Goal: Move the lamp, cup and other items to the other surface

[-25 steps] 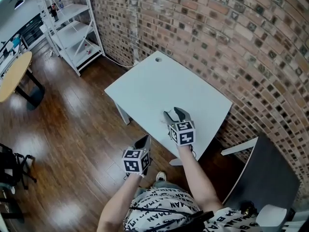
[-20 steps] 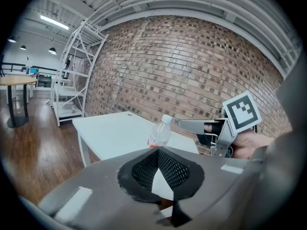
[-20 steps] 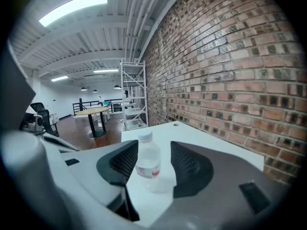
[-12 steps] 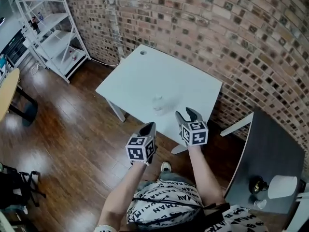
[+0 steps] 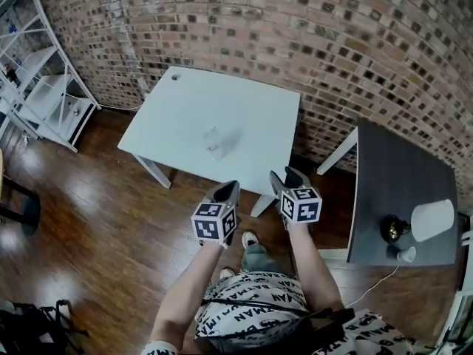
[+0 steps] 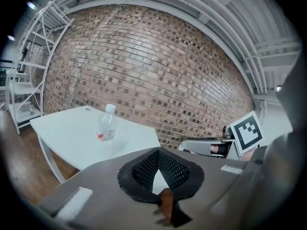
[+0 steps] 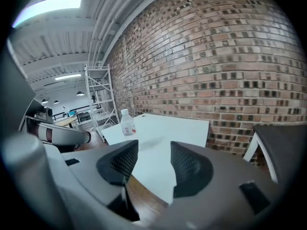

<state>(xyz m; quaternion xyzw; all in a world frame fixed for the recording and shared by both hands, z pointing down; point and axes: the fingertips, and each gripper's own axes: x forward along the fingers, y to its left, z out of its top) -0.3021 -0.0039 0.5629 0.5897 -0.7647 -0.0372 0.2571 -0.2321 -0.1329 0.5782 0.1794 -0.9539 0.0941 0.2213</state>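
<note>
Plainly the left gripper [image 5: 230, 188] holds its fingers pressed together, empty; the right gripper [image 5: 286, 174] spreads them, empty.

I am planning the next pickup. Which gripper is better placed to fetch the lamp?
Right. The right gripper is nearer the dark table where the lamp stands, and its jaws are apart and empty. The left gripper is farther off, jaws together.
</note>
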